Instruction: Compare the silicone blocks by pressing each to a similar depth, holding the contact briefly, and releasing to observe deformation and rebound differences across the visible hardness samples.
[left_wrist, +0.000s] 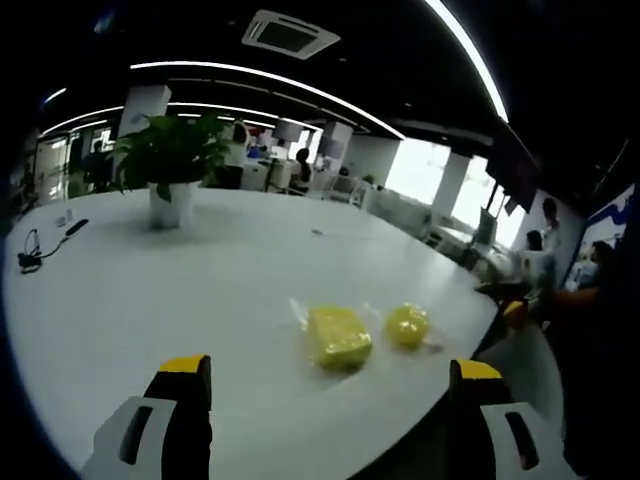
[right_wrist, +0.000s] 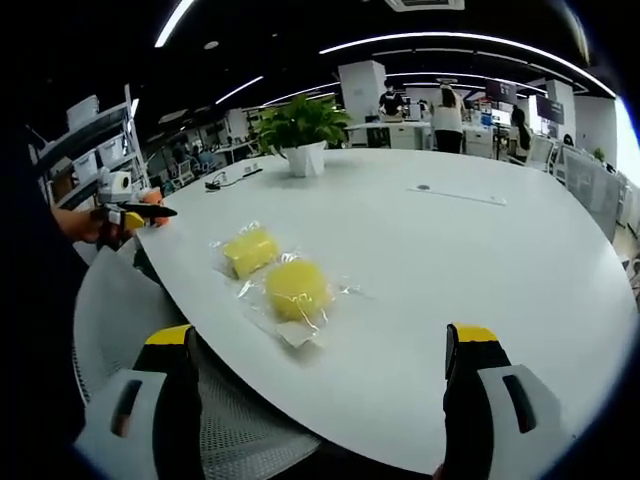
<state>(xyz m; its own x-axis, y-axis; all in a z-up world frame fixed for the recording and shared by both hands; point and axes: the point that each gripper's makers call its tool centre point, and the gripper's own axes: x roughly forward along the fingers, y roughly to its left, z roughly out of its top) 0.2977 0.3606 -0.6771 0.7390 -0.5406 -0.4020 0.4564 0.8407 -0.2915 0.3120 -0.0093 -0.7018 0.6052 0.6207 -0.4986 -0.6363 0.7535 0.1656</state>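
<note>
Broad white rounded surface (left_wrist: 200, 290) in an open office with dark ceiling, curved light strips and bright windows; desks, shelving and seated people in the background. One green leafy plant in a white pot (left_wrist: 172, 165) well back on the surface, and one black cable (left_wrist: 45, 245) near the far edge. Two yellow silicone blocks in clear plastic wrap, lying near the front edge, just beside each other: one squarish yellow block (left_wrist: 338, 335), one rounded yellow block (left_wrist: 408, 324). Left tool (left_wrist: 330, 380) spread wide, holding nothing, short of the blocks. Right tool (right_wrist: 318, 350) likewise spread and bare, blocks ahead of it. White mesh chair back (right_wrist: 125, 310) below the edge.
</note>
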